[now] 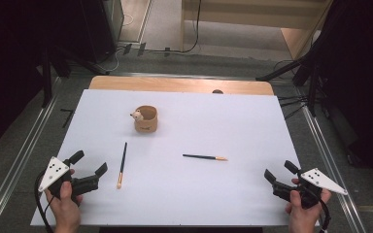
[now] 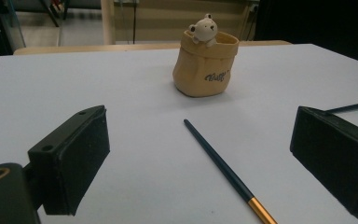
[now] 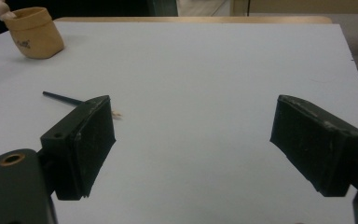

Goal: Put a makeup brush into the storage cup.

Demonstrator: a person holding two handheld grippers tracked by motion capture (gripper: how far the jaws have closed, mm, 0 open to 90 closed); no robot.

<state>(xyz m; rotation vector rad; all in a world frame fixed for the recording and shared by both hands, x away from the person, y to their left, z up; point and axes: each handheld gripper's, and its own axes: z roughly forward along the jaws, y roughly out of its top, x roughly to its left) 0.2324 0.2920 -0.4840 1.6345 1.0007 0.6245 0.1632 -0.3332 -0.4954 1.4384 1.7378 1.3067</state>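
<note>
On the white desk (image 1: 199, 194) lie two paintbrushes. The left brush (image 1: 122, 165) lies just beside the left gripper (image 1: 91, 164), whose jaws are released and wide apart with nothing between them. The right brush (image 1: 205, 157) lies near the desk's middle, well apart from the right gripper (image 1: 280, 172), whose jaws are also released and empty. A tan pot (image 1: 146, 119) with a small bear (image 1: 137, 115) on its rim stands beyond the brushes.

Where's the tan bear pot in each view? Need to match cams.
High view: bear pot upper centre-left, on the white sheet.
Left gripper view: top centre, beyond the open jaws.
Right gripper view: top-left corner.
Shared landmark: the wooden table edge behind the sheet.
</note>
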